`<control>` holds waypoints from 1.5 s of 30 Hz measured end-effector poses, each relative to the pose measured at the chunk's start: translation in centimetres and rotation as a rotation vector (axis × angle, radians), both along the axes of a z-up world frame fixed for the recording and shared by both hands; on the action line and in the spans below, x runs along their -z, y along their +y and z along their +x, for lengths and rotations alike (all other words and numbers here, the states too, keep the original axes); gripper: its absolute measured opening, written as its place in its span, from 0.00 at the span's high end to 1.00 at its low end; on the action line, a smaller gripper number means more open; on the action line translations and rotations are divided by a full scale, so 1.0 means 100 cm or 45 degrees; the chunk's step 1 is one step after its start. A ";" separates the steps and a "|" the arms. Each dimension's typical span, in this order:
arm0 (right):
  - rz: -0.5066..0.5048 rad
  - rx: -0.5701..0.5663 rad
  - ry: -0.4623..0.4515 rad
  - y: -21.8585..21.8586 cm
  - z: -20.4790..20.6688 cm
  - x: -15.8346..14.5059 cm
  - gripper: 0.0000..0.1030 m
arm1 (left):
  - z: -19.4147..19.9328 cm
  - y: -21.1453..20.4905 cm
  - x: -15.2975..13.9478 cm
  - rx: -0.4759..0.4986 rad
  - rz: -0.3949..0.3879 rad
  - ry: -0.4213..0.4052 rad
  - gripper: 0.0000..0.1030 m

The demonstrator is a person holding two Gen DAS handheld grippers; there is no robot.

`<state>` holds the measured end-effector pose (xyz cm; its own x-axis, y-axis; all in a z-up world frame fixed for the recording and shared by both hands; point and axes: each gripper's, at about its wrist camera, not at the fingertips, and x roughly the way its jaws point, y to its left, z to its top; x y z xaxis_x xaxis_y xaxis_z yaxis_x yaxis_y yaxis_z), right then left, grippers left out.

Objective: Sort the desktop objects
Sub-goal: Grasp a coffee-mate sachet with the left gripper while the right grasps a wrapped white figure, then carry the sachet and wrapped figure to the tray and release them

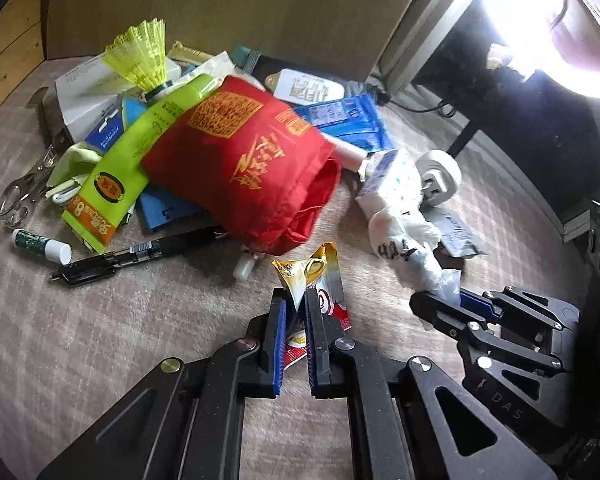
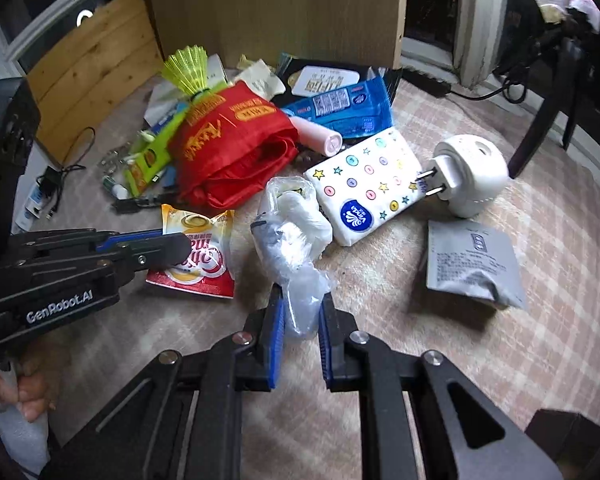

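Checked cloth covers a cluttered worktop point(image 2: 520, 360), where the left gripper point(image 1: 296, 300) has its jaws clenched on a gold-and-red snack sachet point(image 1: 320, 272) and the right gripper point(image 2: 302, 308) pinches a crumpled clear plastic bag point(image 2: 296, 240) beside a red pouch point(image 2: 236, 148).

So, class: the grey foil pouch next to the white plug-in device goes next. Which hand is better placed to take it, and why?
The right. The grey pouch lies just right of the right gripper; the left gripper works farther left. Both hold something, a clear plastic bag and a snack sachet, so it must release first.
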<state>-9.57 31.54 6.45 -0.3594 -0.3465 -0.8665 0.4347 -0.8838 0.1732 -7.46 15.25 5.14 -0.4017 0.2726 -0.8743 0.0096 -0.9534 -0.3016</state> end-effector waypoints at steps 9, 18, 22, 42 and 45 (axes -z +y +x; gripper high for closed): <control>-0.037 0.155 0.076 0.042 0.038 -0.041 0.86 | -0.005 0.028 -0.049 0.090 0.034 0.079 0.93; -0.046 0.488 0.095 0.144 0.088 -0.061 0.86 | 0.029 0.103 -0.079 0.311 0.038 0.123 0.93; -0.016 0.637 0.102 0.195 0.116 -0.065 0.86 | 0.039 0.147 -0.081 0.423 0.044 0.122 0.92; 0.040 0.984 0.091 0.327 0.221 -0.072 0.85 | 0.103 0.305 -0.082 0.775 0.062 0.111 0.92; 0.041 0.955 0.083 0.328 0.222 -0.071 0.79 | 0.106 0.312 -0.082 0.797 0.096 0.087 0.69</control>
<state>12.62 64.31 13.56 -0.5399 0.0364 -0.8409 -0.2776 -0.9509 0.1371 3.09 46.44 13.37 -0.2006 0.5339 -0.8214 -0.5644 -0.7483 -0.3486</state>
